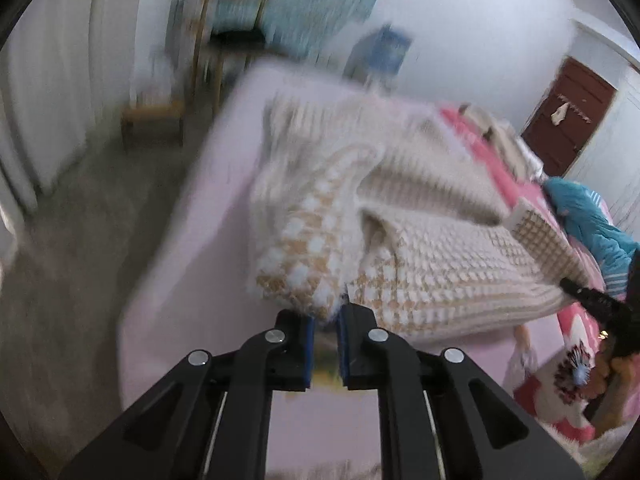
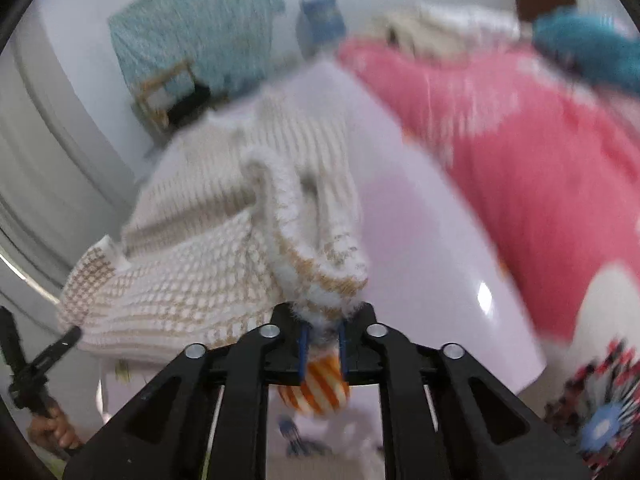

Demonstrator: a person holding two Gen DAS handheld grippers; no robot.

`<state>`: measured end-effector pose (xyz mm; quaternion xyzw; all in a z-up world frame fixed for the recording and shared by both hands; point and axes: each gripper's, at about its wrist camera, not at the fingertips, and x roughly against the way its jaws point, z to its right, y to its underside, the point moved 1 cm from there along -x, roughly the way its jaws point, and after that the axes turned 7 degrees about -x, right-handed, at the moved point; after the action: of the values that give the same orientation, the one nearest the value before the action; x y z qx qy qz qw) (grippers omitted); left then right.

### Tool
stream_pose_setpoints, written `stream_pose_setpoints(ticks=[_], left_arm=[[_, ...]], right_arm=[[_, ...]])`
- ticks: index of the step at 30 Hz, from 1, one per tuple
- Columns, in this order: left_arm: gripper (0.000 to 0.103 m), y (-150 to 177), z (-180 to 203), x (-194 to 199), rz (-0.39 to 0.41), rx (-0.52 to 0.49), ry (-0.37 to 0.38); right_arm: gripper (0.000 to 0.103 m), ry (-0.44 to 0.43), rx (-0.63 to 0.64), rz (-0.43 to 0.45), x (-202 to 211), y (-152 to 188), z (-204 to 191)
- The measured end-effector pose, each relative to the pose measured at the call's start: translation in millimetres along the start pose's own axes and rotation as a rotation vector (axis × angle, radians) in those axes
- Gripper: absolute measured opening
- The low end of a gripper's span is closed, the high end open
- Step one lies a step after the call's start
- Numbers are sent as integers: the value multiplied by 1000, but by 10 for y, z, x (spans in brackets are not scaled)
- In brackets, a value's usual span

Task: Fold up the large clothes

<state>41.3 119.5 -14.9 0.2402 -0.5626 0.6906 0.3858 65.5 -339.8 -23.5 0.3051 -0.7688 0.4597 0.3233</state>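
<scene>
A bed (image 1: pixel 192 264) with a pale lilac sheet carries a cream-and-tan knitted sweater (image 1: pixel 400 216), partly lifted off it. The left tongs (image 1: pixel 325 334) pinch its near hem; the right tongs (image 2: pixel 323 334) clamp a fuzzy edge of it.

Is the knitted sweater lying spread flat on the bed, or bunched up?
Bunched and partly lifted: the sweater shows ridges and folds, with its near edge pinched in the left gripper and right gripper.
</scene>
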Motion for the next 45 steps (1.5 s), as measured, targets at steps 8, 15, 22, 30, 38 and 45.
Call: stream_pose_setpoints(ticks=[8, 15, 22, 30, 38, 45], left_arm=[[22, 46, -620, 380, 61, 219, -7], [31, -332, 79, 232, 87, -10, 113], [34, -186, 961, -455, -82, -262, 163], [34, -192, 785, -560, -140, -197, 235], [34, -393, 899, -893, -177, -273, 149], [34, -377, 837, -1014, -166, -241, 162]], right_arm=[[55, 92, -129, 73, 324, -120, 475], [55, -44, 123, 116, 285, -140, -301], [30, -114, 338, -40, -245, 190, -887], [29, -61, 347, -234, -514, 278, -758], [43, -90, 263, -231, -761, -66, -890], [20, -85, 260, -268, -912, -4, -923]])
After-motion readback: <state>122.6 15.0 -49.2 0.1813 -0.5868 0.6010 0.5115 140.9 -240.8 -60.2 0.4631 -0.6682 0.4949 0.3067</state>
